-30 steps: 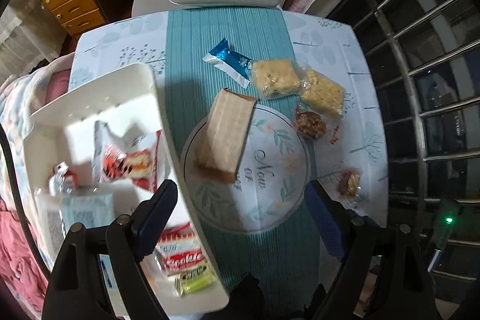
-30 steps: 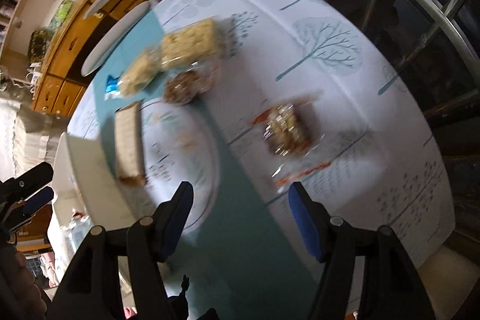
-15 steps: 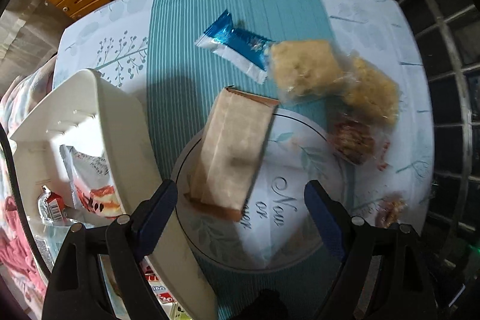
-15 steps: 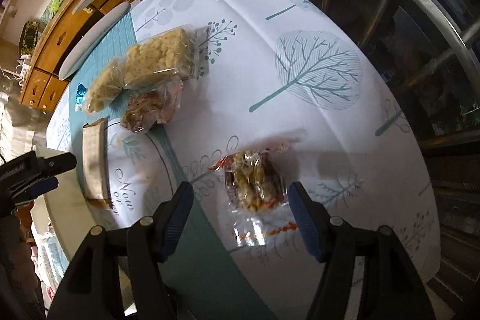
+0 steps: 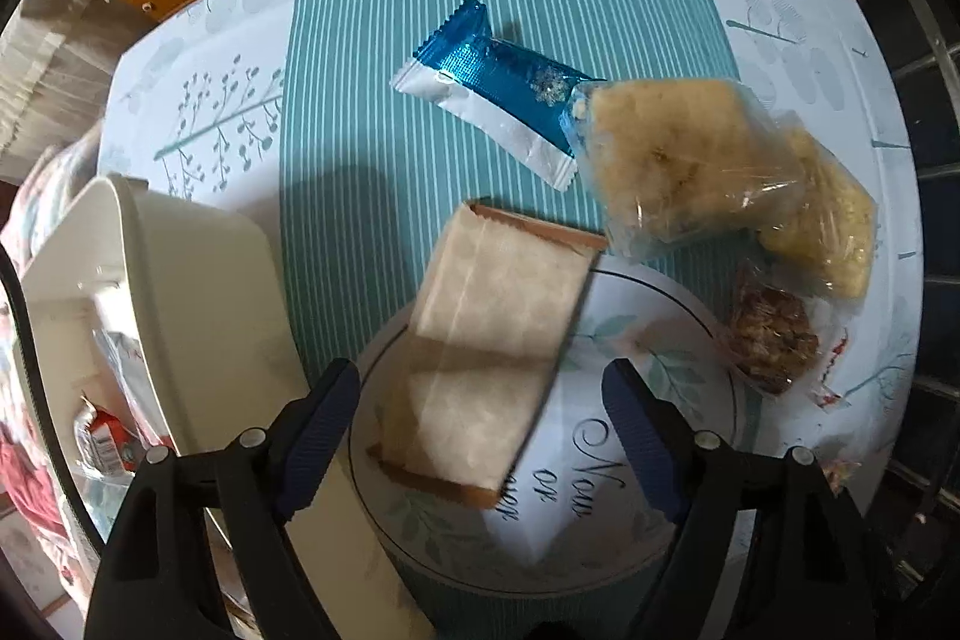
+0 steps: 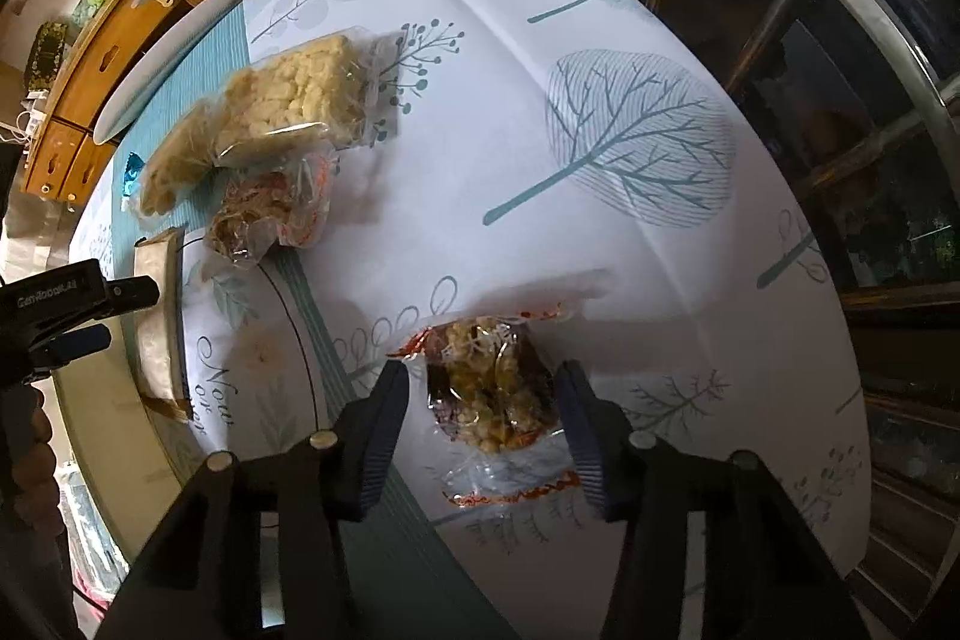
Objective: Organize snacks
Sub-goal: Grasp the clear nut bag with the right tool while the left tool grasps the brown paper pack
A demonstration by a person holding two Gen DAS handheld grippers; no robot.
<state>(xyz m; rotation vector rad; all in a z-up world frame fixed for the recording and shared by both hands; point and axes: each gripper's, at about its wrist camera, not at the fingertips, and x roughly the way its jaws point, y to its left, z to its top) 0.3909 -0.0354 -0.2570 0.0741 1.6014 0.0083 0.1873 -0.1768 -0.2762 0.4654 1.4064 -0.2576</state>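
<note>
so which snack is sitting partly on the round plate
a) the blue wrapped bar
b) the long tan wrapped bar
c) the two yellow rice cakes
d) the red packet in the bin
b: the tan wrapped bar lies with its near end on the plate and its far end out over the teal striped runner.

The right gripper (image 6: 483,415) is closing, its fingers (image 6: 378,436) astride a clear-wrapped nut snack (image 6: 489,391) on the surface (image 6: 600,100).
</note>
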